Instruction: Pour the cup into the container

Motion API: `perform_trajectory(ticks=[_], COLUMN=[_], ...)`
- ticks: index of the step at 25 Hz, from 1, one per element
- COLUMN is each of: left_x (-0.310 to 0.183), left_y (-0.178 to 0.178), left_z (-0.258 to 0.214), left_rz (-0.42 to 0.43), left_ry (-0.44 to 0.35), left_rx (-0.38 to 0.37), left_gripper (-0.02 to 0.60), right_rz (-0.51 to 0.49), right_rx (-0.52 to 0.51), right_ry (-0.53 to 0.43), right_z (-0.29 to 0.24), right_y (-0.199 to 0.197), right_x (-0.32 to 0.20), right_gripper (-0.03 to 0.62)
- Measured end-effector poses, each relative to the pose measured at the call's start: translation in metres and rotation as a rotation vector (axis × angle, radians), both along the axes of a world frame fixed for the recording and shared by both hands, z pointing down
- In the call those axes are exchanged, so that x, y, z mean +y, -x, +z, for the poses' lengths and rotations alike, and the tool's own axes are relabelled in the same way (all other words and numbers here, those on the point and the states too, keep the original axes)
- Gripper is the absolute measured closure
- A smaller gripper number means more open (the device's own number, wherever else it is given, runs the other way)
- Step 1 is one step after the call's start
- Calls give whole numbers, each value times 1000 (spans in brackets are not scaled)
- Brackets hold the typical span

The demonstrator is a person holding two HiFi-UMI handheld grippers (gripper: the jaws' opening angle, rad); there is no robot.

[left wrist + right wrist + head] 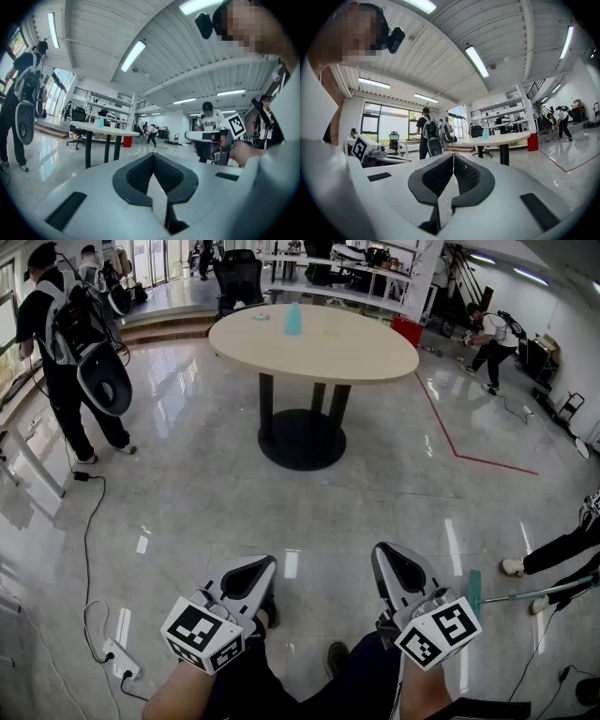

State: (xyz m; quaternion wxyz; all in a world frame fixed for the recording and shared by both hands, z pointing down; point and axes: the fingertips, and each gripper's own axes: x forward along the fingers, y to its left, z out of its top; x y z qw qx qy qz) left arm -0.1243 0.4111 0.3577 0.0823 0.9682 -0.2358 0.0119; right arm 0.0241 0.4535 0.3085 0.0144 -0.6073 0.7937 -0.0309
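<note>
- Head view: left gripper (255,575) and right gripper (392,568), white two-jaw tools with black pads, are held low over the person's lap, each with jaws together and nothing in them. The tall pale blue cup (293,319) stands on the round beige table (356,348), well apart from both grippers. A small flat turquoise item (260,317) lies near it; whether this is the container cannot be told. A white power strip (119,658) and its black cable (86,549) lie on the glossy floor at the left, a probable trip hazard on the approach.
- Left gripper view: the pads of the left gripper (153,156) meet along their full line, with no object between them. The cup (100,122) appears small on the distant table. Arriving with jaws unopened would likely knock the cup over rather than grasp it.
- Right gripper view: the right gripper (453,158) is likewise closed and empty, with the cup (485,134) far ahead. A person with a backpack (426,133) stands near the route, so a collision is possible. Tilting the cup before it is over the container would spill its contents onto the table.
</note>
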Motion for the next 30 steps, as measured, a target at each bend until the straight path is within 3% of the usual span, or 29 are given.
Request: perform_trajectory(ticks=[5,11,15,20,30], left_x=[-20,-51,-91,-163,-304], left_y=[-1,24,-17,-72,-89], left_z=[-15,-21,-16,-31,-24], left_rz=[-1,-22,-20,21,-3], left_ry=[0,-50,-24,-64,-80], left_rx=[22,16,16,8,3], left_gripper=[583,583,583,583,583], right_rz=[-4,7,13,37,26], right_rx=[19,43,52,24,2], right_ry=[-5,-29,-18,-33,-61], right_z=[-14,-16,-3,-8,-4], right_y=[-5,10,-30,-78,-101], right_x=[-23,-44,-77,-139,-295], right_gripper=[588,588,588,588,586])
